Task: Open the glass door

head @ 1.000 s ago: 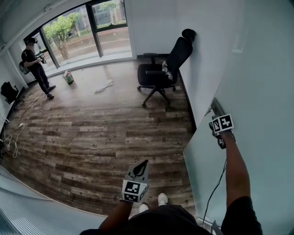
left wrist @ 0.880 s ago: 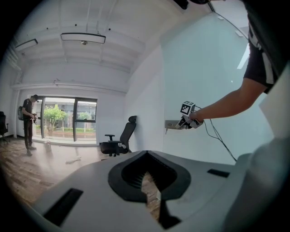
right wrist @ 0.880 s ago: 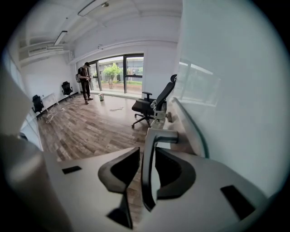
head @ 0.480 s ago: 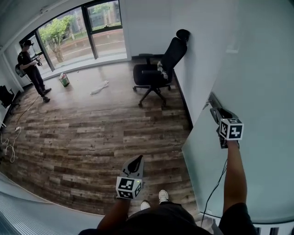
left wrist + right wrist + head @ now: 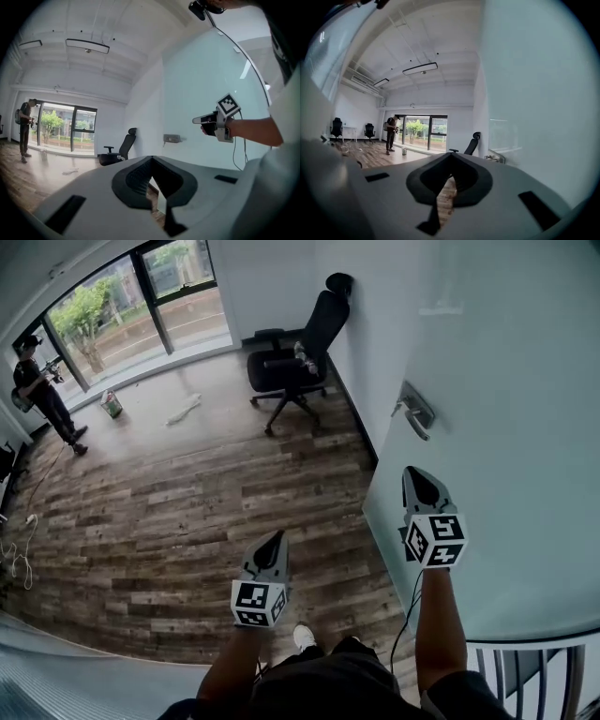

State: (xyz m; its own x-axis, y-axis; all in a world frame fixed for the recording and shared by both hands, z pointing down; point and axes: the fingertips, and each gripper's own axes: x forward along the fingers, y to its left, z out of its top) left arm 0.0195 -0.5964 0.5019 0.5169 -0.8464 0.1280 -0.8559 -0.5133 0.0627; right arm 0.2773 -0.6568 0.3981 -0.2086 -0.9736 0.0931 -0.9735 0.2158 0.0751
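The frosted glass door [image 5: 487, 474] stands at the right in the head view, its metal lever handle [image 5: 413, 412] free of any grip. My right gripper [image 5: 417, 474] hovers below and short of the handle, shut with nothing in it, pointing level along the door. My left gripper [image 5: 277, 537] hangs over the wood floor, also shut and empty. The left gripper view shows the right gripper [image 5: 197, 121] apart from the handle [image 5: 172, 138]. In the right gripper view the handle [image 5: 496, 158] lies ahead on the door [image 5: 539, 103].
A black office chair [image 5: 291, 357] stands against the white wall beyond the door. A person [image 5: 42, 390] stands far left by the windows, near a small bucket [image 5: 112, 404]. Cables [image 5: 14, 549] lie at the left floor edge. A railing [image 5: 525, 671] shows bottom right.
My right gripper has come off the door handle, drawn back toward me and shut. The handle now stands clear ahead of it. My left gripper shifted a little forward.
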